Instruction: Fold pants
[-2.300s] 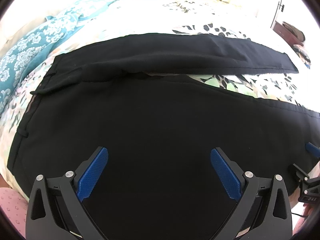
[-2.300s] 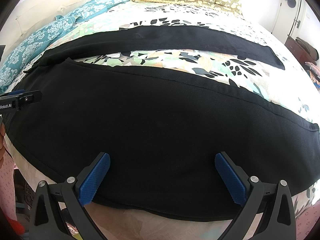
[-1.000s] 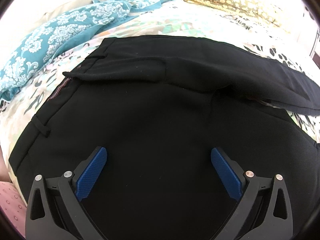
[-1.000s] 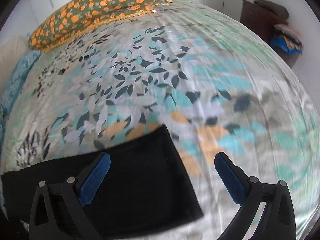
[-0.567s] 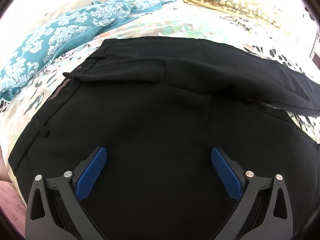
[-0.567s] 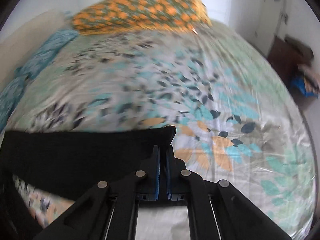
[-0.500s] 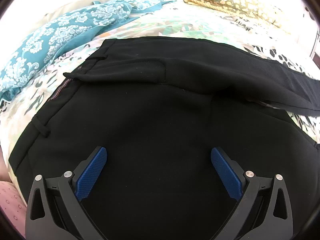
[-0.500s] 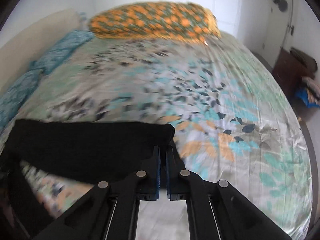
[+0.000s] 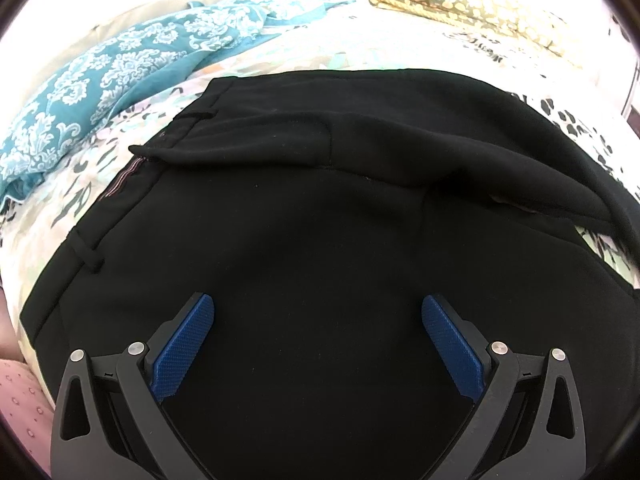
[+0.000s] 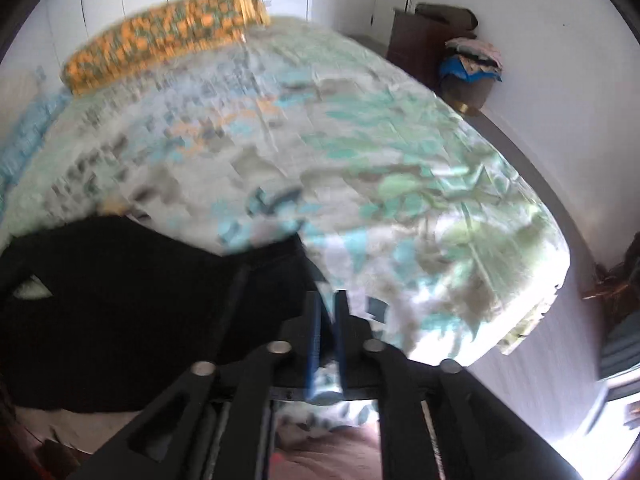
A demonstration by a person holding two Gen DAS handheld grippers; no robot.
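Note:
Black pants (image 9: 300,220) lie spread on the floral bed, with the waistband (image 9: 120,184) at the left and the far leg folded across the top. My left gripper (image 9: 318,320) hovers open above the seat of the pants, nothing between its blue pads. In the blurred right wrist view the black leg end (image 10: 140,288) lies bunched at the lower left. My right gripper (image 10: 328,312) is just right of its edge. Its jaws are opening a narrow gap, and only bedsheet shows between the pads.
A floral sheet (image 10: 360,160) covers the bed. A teal patterned blanket (image 9: 100,80) lies at the far left and an orange-patterned pillow (image 10: 160,32) at the head. A dark cabinet and a basket of clothes (image 10: 468,64) stand by the wall beyond the bed's right edge.
The right gripper shut on the leg's end and carried it across the bed; its jaws have now parted slightly beside the cloth. The left gripper has stayed put.

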